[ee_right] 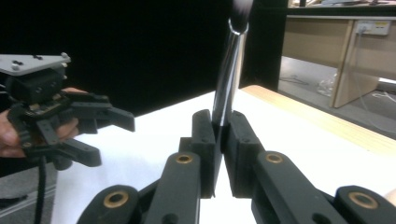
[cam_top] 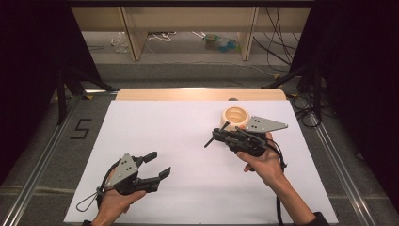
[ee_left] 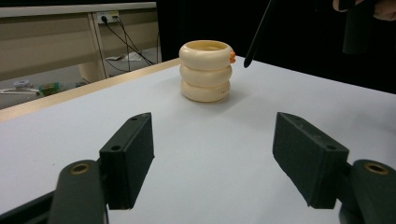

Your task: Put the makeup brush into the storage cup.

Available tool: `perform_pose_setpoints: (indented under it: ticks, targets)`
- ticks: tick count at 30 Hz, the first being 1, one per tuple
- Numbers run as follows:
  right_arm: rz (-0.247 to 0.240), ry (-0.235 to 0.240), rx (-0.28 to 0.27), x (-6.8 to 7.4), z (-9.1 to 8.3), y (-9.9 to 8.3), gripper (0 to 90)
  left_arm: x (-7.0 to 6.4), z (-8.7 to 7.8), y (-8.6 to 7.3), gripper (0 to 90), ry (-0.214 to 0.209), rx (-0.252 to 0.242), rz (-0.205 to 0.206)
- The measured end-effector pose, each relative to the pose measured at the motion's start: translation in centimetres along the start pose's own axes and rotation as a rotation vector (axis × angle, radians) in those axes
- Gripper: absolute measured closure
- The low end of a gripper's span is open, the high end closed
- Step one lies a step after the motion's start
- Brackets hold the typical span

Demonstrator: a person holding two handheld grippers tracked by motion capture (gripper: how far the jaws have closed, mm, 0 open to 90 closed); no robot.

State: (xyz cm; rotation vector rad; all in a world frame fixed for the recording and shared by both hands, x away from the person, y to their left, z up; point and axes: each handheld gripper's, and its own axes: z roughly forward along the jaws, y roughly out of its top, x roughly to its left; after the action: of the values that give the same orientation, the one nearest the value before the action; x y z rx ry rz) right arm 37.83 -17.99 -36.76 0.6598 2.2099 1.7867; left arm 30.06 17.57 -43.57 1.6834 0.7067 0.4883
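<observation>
A cream ribbed holder (cam_top: 235, 116) shaped like three stacked rings (ee_left: 206, 71) stands upright at the far right of the white table top, with a small orange spot at its rim. My right gripper (cam_top: 218, 134) (ee_right: 223, 127) hovers just in front of it, shut on a thin black brush (cam_top: 208, 141) (ee_right: 228, 77) with a shiny ferrule. The brush (ee_left: 259, 31) sticks out past both sides of the jaws. My left gripper (cam_top: 160, 164) (ee_left: 215, 125) is open and empty near the front left, pointing toward the holder; it also appears in the right gripper view (ee_right: 109, 140).
A white sheet (cam_top: 188, 141) covers the table, with a wooden edge (cam_top: 197, 94) at the far side. Beyond are wooden furniture legs, cables and a bottle on the floor. Dark curtains and stands flank both sides. A "5" is marked on the floor at left (cam_top: 81, 128).
</observation>
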Motion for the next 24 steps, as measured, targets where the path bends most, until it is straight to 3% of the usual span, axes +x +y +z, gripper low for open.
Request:
perform_pose_setpoints:
  ticks: [6, 14, 17, 18, 24]
  targets:
    - [-0.046, -0.039, 0.016, -0.5, -0.1, 0.0, 83.8, 0.0, 0.0, 0.1, 26.2, 0.001, 0.0, 0.003]
    - [-0.054, -0.073, 0.031, -1.3, -0.3, 0.0, 83.8, 0.0, 0.0, 0.0, 23.5, 0.009, 0.005, 0.001]
    - [-0.035, -0.068, 0.046, -1.4, -0.6, 0.1, 83.8, 0.1, 0.0, 0.1, 23.5, 0.01, -0.001, 0.001]
    - [-0.055, -0.079, 0.031, -1.7, -0.6, 0.1, 83.8, 0.0, 0.0, 0.0, 23.5, 0.009, -0.001, 0.0]
    - [-0.031, -0.086, 0.043, -2.1, -0.9, 0.2, 83.8, 0.1, -0.1, 0.1, 23.5, 0.015, -0.003, 0.012]
